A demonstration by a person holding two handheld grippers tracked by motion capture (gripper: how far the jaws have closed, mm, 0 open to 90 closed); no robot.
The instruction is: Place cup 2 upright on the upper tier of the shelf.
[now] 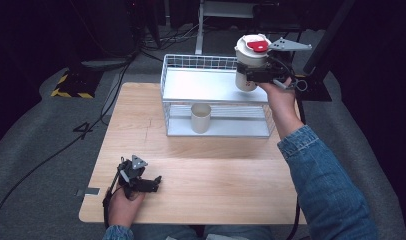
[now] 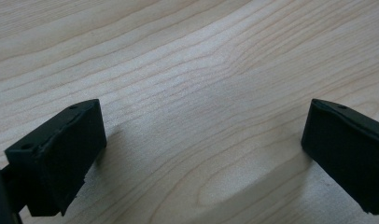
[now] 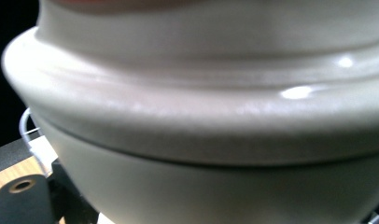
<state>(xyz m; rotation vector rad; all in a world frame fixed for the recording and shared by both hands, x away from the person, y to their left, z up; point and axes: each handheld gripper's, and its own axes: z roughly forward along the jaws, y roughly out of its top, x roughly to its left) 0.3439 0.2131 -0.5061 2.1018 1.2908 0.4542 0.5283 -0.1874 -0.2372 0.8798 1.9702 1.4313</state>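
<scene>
Right gripper: pinching a lidded white cup by its side, holding it in the air just above the wire rack's top shelf, right end.
Left gripper: jaws spread wide, holding nothing, resting low on the wooden table.
Below the held cup: a second, open cup stands on the lower shelf.
Risk: the smooth, rounded wall could slip in the pinch; the cup might tip or catch the rack's rim.

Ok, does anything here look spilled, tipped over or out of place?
Nothing stands out. The lidded cup is upright in the right hand-held gripper, held above the wire rack. The open cup stands upright on the rack's lower shelf. The left hand-held gripper rests open on the table.
</scene>
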